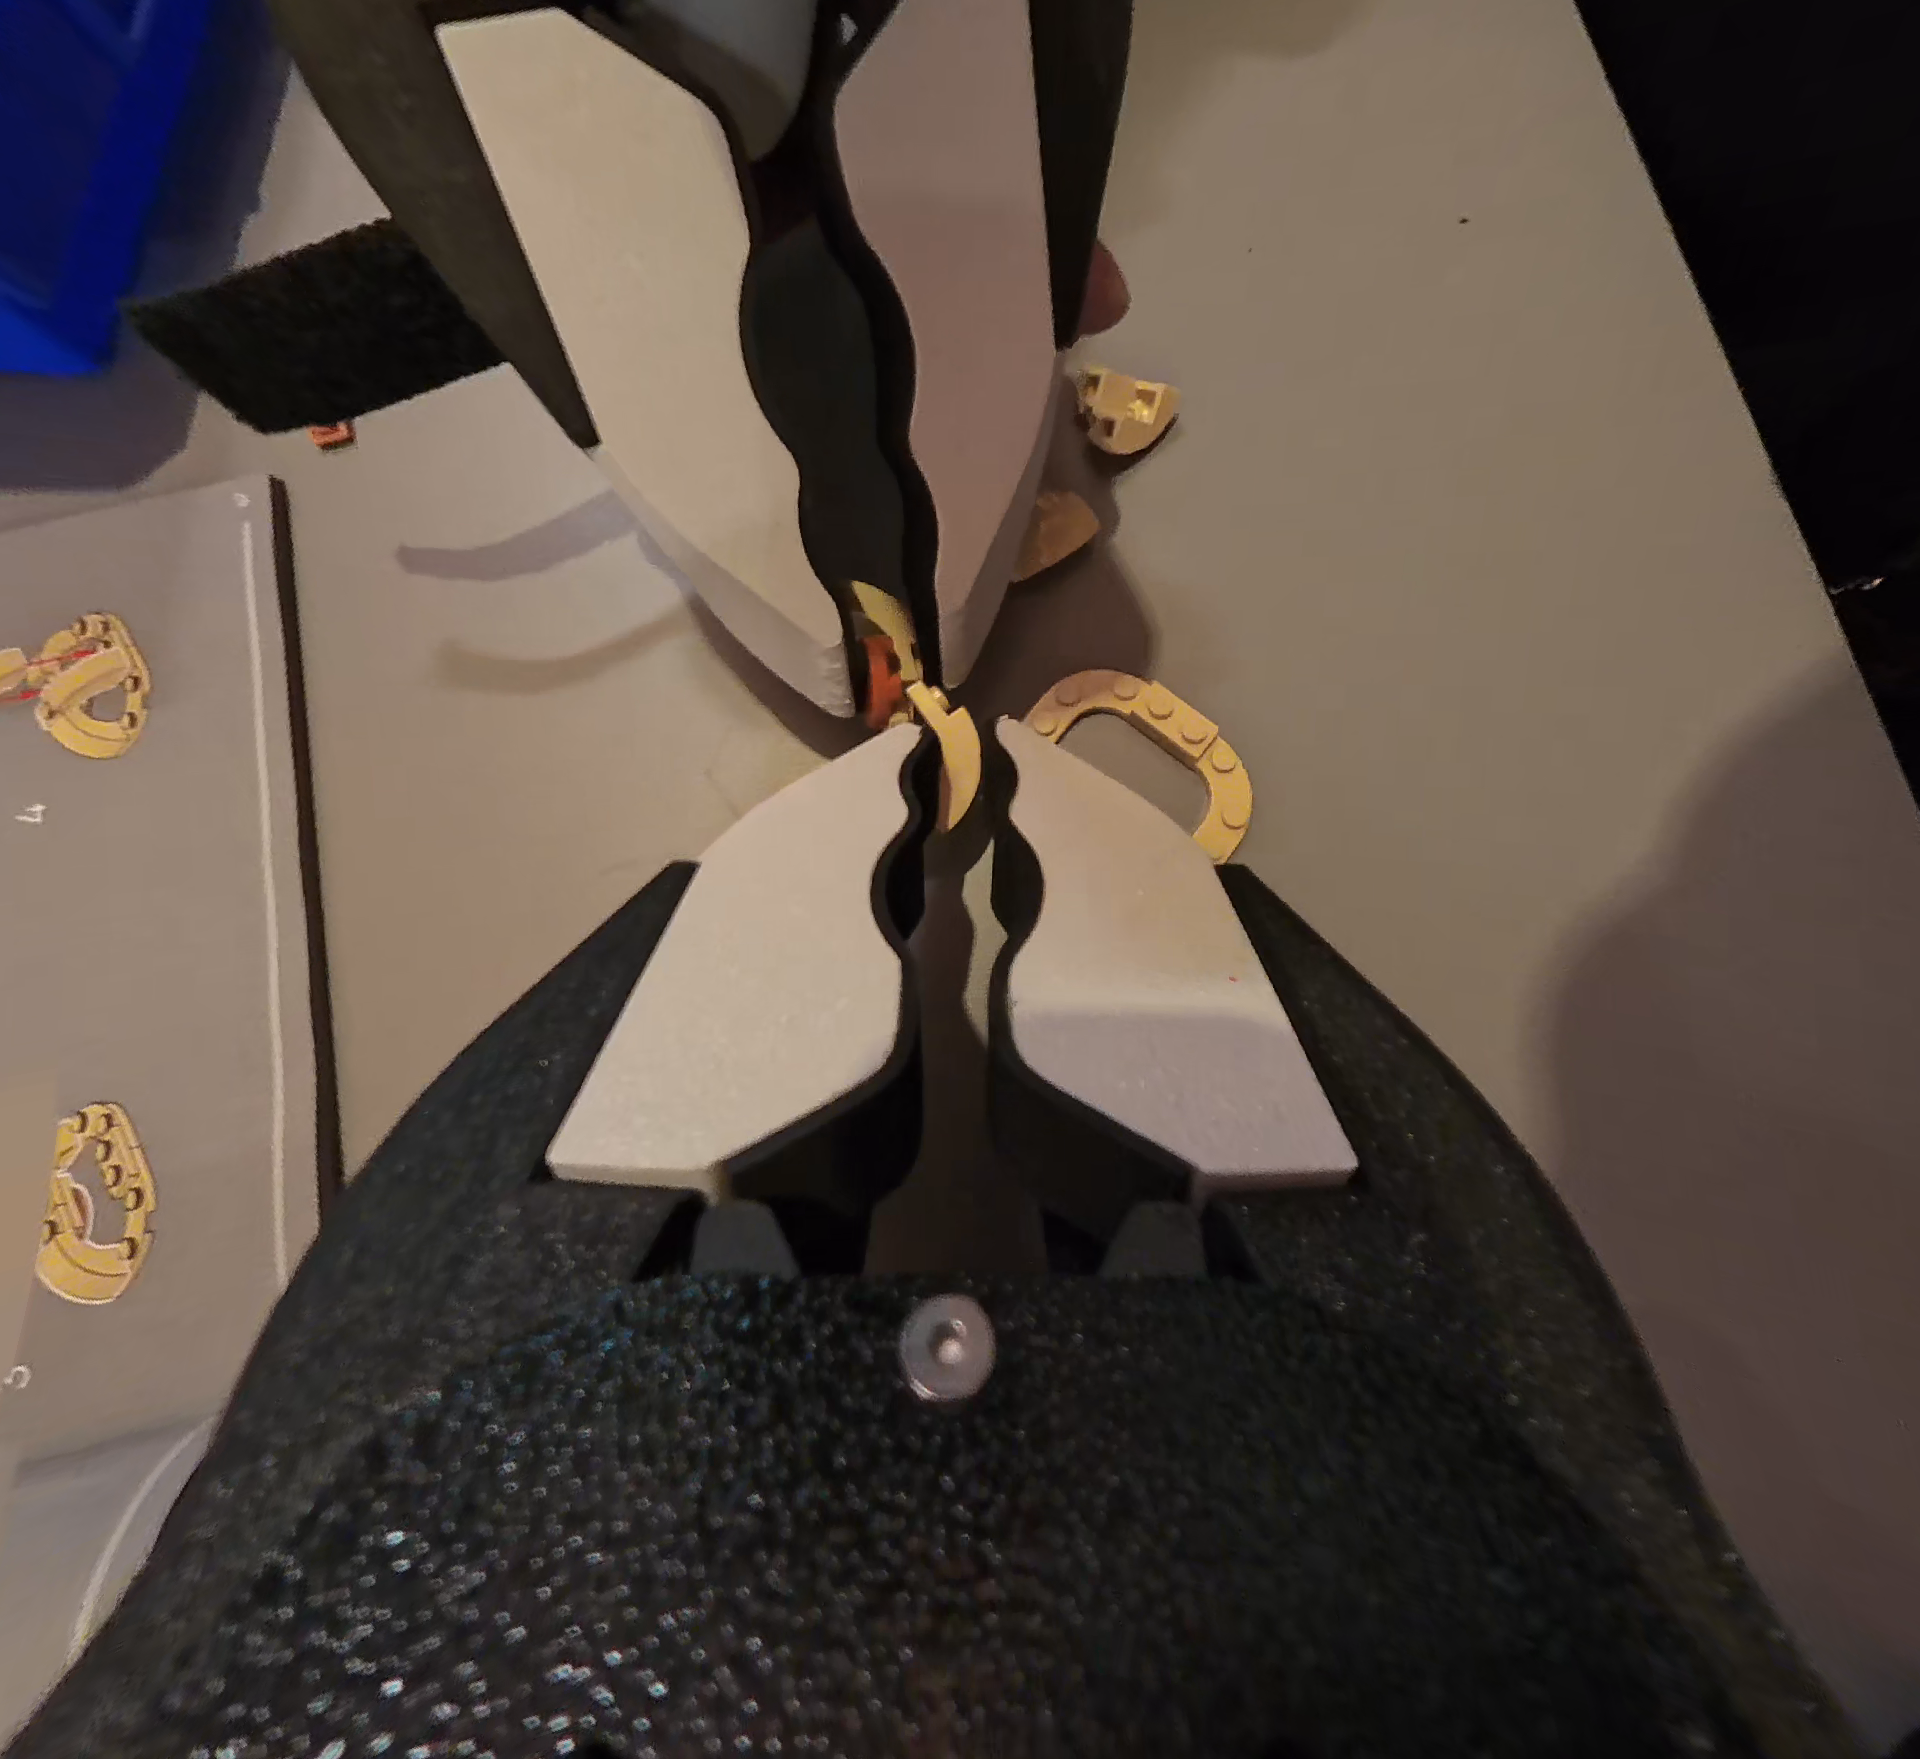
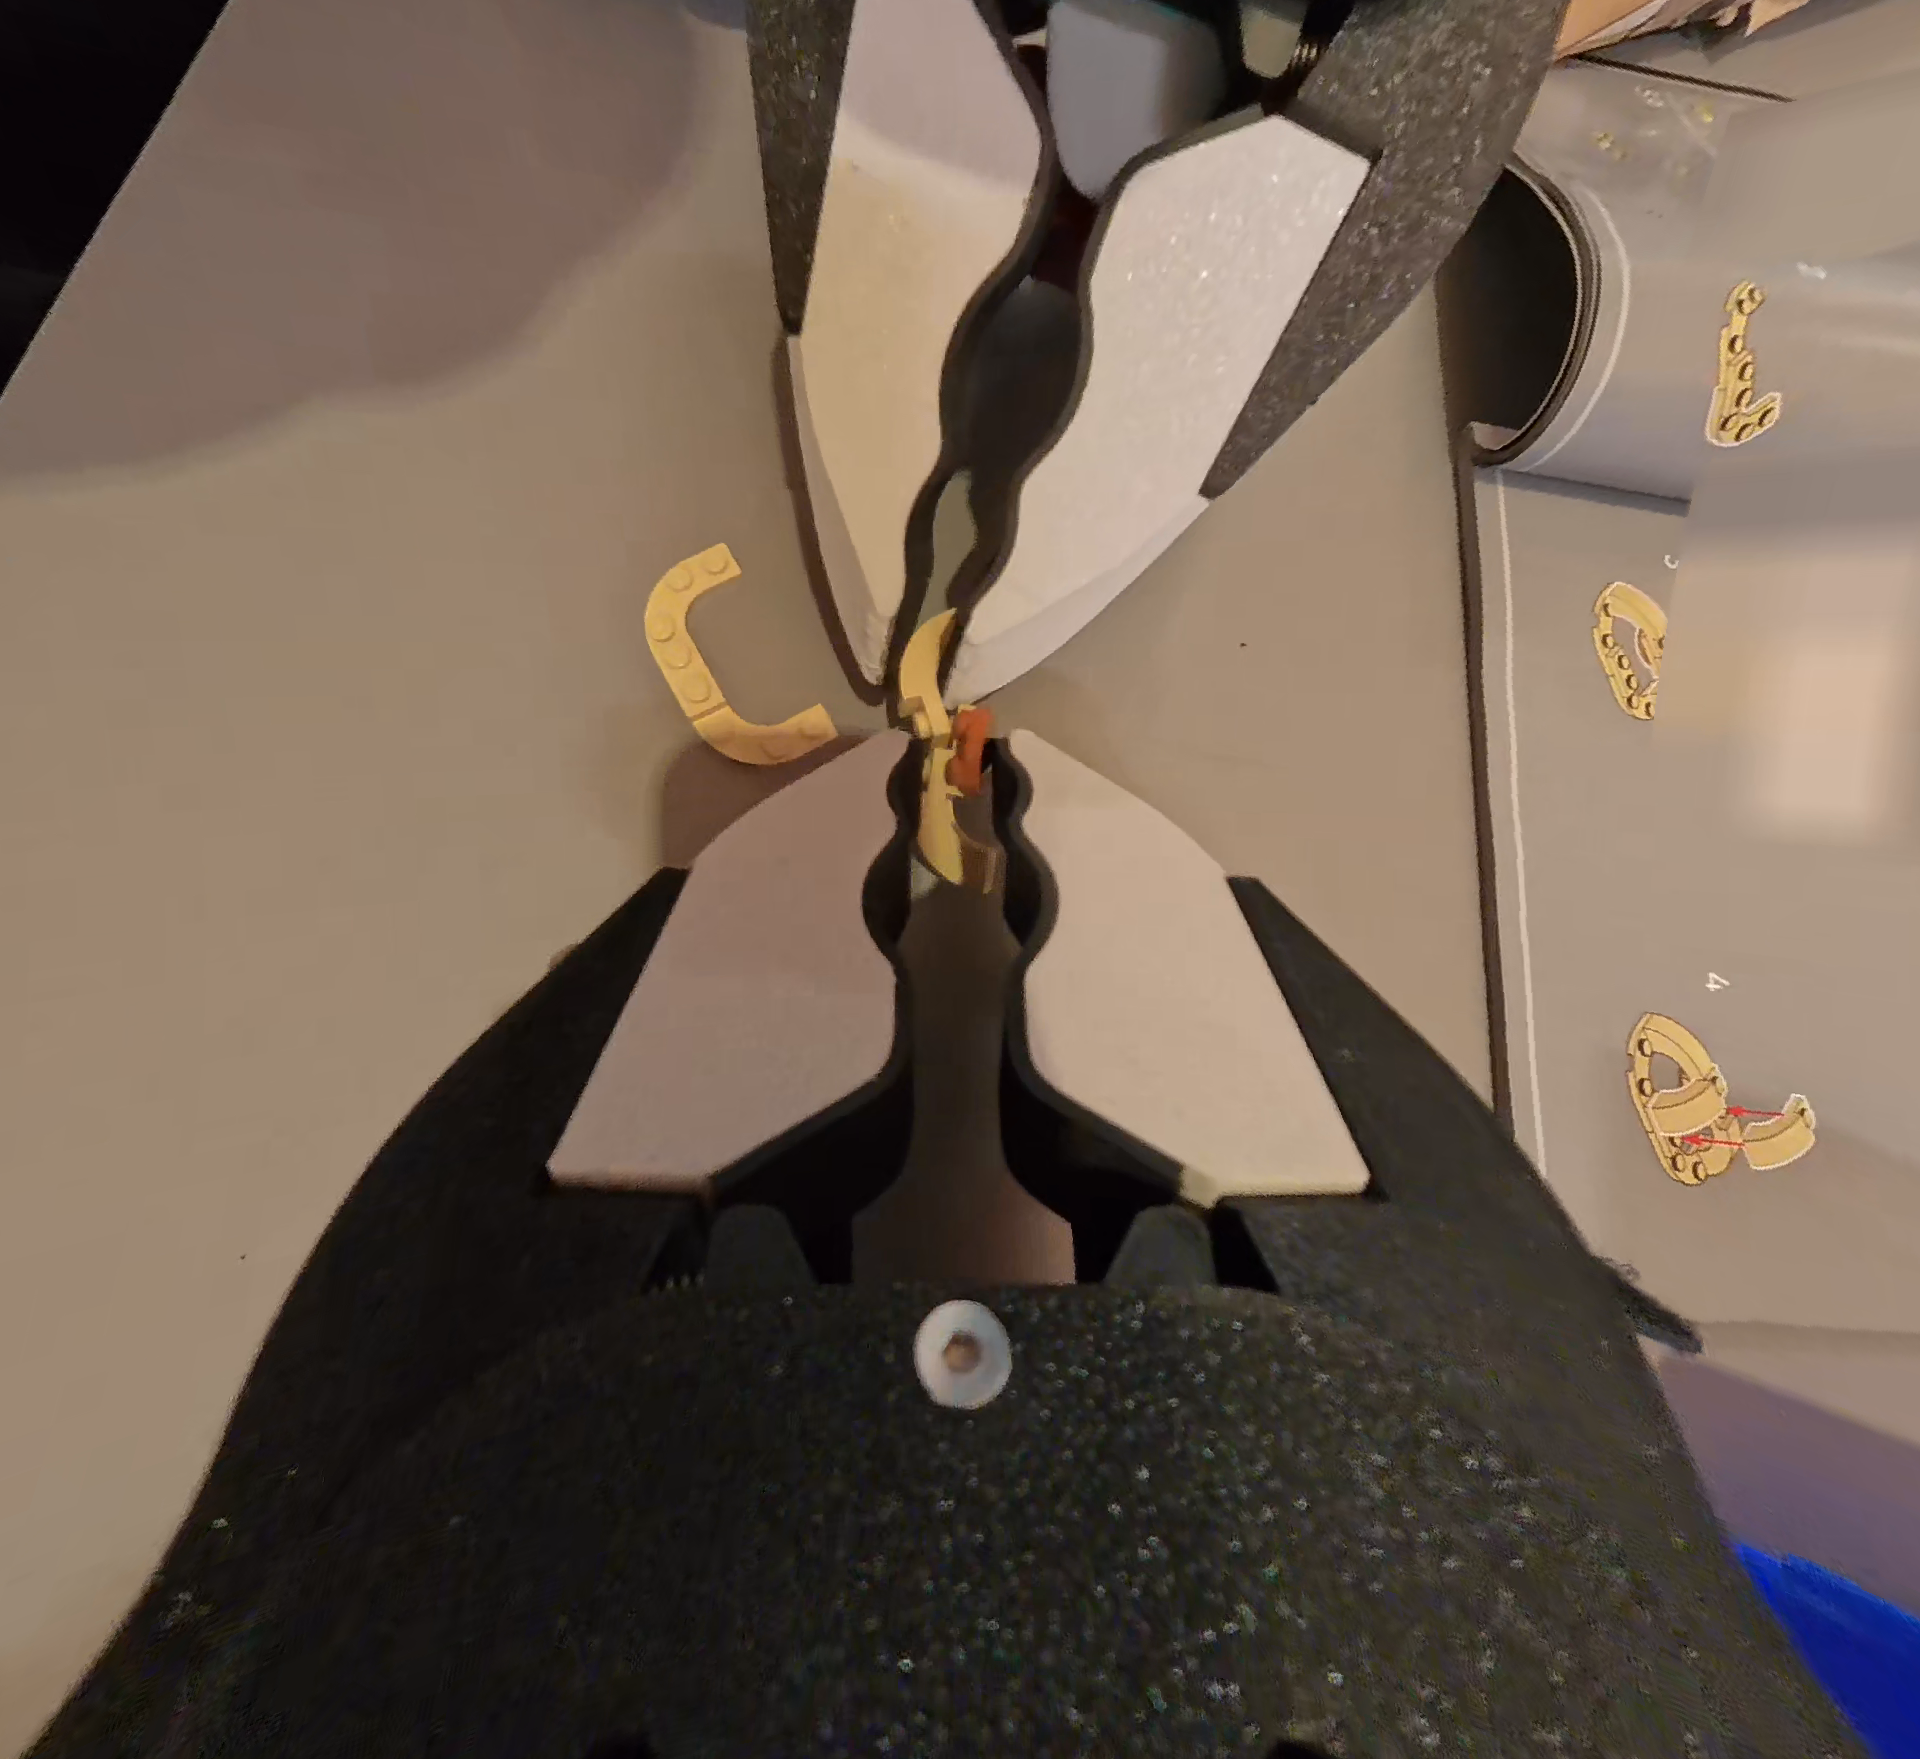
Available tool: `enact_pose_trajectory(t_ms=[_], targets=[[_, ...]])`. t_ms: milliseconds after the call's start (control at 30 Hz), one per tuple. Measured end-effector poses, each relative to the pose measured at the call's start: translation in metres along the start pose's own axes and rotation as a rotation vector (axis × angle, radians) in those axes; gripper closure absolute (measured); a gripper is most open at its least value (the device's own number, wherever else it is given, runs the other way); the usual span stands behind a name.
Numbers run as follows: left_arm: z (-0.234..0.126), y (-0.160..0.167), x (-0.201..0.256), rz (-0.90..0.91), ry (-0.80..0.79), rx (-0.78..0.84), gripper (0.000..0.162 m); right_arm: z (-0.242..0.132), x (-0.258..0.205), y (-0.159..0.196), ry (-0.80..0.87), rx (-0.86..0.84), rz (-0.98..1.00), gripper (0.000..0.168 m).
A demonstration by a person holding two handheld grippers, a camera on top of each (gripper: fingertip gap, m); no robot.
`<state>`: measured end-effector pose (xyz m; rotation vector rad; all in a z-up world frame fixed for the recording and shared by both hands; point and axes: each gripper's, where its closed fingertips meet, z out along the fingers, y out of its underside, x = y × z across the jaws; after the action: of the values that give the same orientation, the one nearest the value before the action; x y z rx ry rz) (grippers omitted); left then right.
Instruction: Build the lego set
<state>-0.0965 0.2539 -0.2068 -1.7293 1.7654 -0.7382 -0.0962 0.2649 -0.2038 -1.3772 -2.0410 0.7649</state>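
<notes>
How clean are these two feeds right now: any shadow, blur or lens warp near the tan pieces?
Left wrist view: strong fisheye bending, a soft shadow falls right of the tan U-shaped plate, instruction sheet slightly soft. Right wrist view: same warp, held tan curved piece sharp, dim warm light.

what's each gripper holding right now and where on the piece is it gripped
Left gripper pinches a tan curved lego piece by its lower end; right gripper pinches a tan curved piece with an orange part.
</notes>
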Motion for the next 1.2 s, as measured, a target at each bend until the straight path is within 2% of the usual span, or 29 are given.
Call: enact_pose_trajectory(t_ms=[733,1200], targets=[[-0.005,0.001,-0.014,-0.056,-0.117,-0.069,0.155,-0.003,0.015,-0.002,0.116,0.03,0.032,0.157],[-0.006,0.001,-0.013,-0.06,-0.148,-0.108,0.154,-0.003,0.014,-0.002,0.105,0.033,0.025,0.157]])
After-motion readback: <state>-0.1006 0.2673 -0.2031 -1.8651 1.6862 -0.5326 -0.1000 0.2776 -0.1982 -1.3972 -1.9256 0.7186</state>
